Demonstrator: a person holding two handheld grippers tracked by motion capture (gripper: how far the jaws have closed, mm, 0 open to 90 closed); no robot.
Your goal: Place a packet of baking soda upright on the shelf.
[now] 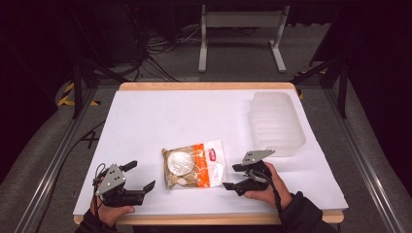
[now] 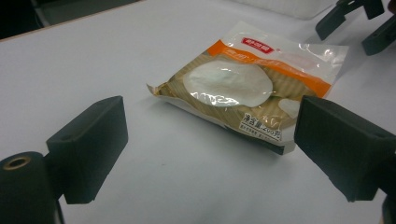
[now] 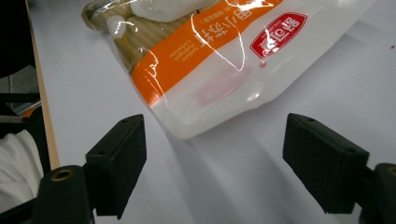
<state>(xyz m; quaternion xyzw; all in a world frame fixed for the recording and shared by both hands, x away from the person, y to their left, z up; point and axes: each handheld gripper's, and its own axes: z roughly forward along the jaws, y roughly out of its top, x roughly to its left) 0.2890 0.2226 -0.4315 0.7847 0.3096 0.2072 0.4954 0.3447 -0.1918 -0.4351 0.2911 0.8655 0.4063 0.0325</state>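
A sealed food packet (image 1: 194,164) lies flat on the white sheet that covers the bench (image 1: 160,116), toward the person's edge and roughly midway between the two hands. The packet is clear plastic with an orange band, a red label near one end and a pale round piece of food showing through it; beside the round piece the printing is brown and striped. The left gripper (image 1: 142,175) sits low near the front left corner of the bench, held in the person's left hand (image 1: 111,212), and its jaws stand wide with nothing between them. In the left gripper view the packet (image 2: 247,86) lies beyond the jaws, apart from both, with one crimped end turned toward them. The right gripper (image 1: 232,176) is held just to the right of the packet in the person's right hand (image 1: 267,190), its tips pointing at the packet's near edge. Its jaws are also wide apart; in the right gripper view the clear end of the packet (image 3: 210,60) lies ahead of them on the sheet and neither jaw touches it. A stack of clear plastic tubs (image 1: 277,124) stands at the right side of the bench, well apart from the packet and behind the right gripper.
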